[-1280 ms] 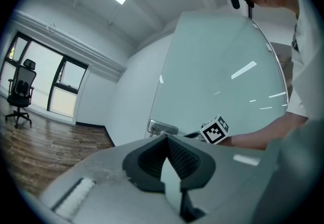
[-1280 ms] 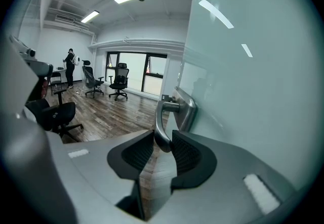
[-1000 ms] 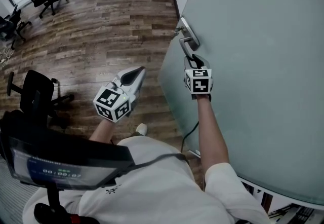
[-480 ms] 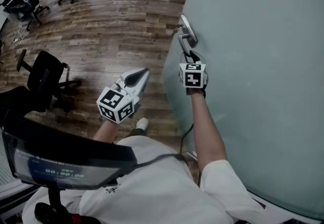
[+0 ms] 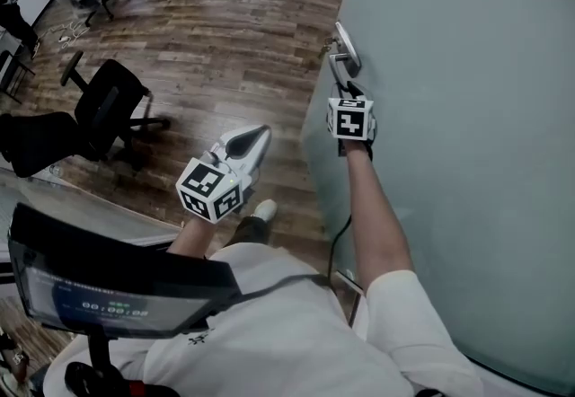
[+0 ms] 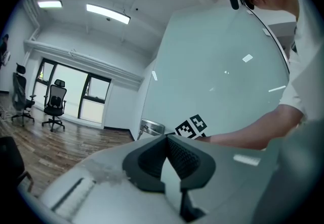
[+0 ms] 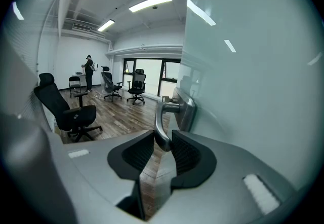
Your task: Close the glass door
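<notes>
Right gripper (image 5: 349,94) clamped on door handle (image 7: 161,116); lever end sits between pads, straight ahead. Glass door (image 5: 467,117) stands on person's right. Left gripper (image 5: 254,136) jaws together, empty, well apart from door.

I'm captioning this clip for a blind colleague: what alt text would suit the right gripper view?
The right gripper has its jaws closed on the end of a metal lever door handle, mounted on a frosted glass door at right. Behind, black office chairs stand on a wood floor.
</notes>
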Tool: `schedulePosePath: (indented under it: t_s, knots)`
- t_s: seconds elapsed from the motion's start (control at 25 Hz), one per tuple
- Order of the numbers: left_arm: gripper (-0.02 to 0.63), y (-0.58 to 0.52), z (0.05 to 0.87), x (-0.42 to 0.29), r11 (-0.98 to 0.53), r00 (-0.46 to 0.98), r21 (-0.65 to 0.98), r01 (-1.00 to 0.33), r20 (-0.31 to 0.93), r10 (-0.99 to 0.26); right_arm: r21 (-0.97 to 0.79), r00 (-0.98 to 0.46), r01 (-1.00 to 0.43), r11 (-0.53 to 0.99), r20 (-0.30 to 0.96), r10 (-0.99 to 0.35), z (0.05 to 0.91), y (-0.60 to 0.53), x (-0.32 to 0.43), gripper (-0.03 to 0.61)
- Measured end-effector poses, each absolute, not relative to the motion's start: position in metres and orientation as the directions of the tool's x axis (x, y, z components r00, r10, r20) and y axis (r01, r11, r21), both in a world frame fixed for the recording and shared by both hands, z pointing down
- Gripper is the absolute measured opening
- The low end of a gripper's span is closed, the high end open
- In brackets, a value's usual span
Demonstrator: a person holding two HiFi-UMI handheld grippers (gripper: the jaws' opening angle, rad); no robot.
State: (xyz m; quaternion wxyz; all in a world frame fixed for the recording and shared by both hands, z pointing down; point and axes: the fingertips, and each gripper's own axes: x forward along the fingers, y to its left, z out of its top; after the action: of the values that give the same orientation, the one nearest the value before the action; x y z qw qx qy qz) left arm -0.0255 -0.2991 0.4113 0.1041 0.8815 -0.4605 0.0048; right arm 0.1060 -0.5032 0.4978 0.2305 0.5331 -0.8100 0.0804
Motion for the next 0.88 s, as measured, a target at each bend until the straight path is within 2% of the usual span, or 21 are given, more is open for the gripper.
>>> schedulePosePath:
  t_s: [0.6,0.88]
  knots:
    - [0.000,-0.215,0.435,-0.071,-0.381,0.410,0.193,-0.904,0.146,-0.900,0.130,-0.401,-0.854,0.505,0.455,-0.795,0.509,-0.461,0.055,0.114]
    - [-0.006,-0.205,0.429,-0.090,-0.389,0.420,0.213,-0.896,0.125,-0.899,0.139,-0.439,-0.826,0.546,0.447,-0.779,0.508,-0.438,0.026,0.114]
